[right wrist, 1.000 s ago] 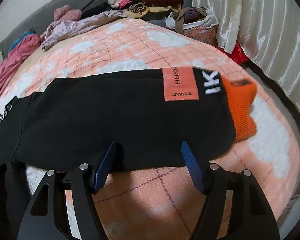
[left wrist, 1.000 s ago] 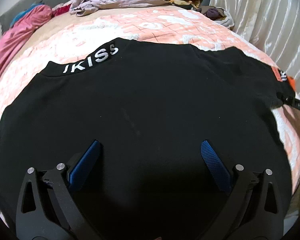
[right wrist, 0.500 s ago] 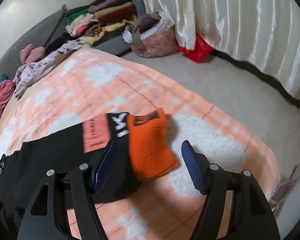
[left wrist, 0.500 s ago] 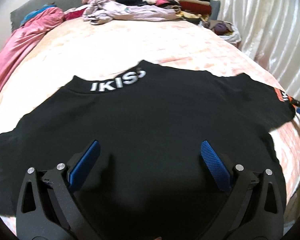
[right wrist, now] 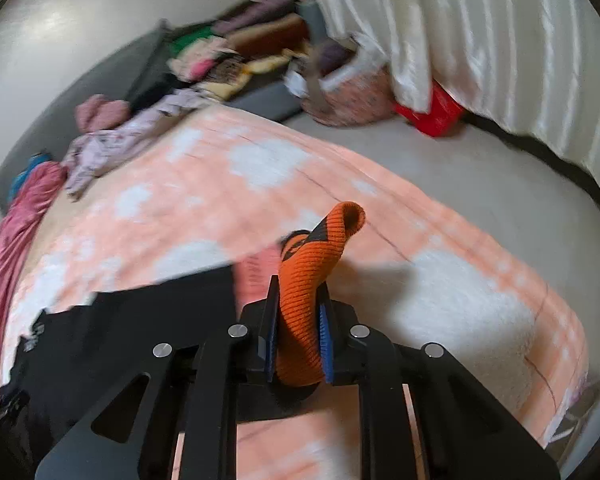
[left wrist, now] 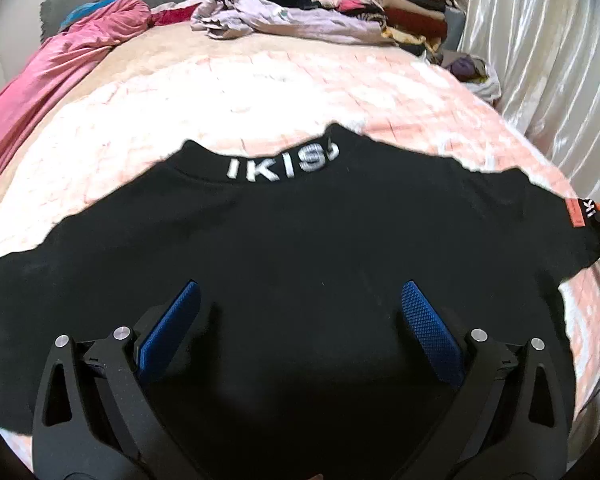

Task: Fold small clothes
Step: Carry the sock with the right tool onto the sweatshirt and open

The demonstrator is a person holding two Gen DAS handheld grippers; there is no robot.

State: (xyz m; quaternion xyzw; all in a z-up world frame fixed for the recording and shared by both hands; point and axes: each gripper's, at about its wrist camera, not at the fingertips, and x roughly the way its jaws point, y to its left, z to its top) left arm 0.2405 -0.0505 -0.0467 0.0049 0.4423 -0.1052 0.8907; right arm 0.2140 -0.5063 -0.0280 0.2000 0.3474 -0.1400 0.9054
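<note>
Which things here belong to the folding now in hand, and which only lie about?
In the job:
- black top spread on the bed
- its orange cuff, pinched by the right gripper, whose fingers have just closed on it
- left gripper, open above the top

Lying about:
- lilac garment
- pink cloth
- folded stack
- red bag

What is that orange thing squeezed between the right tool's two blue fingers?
The black top's orange knit cuff, pinched between the right gripper's fingers; the right wrist view shows it.
</note>
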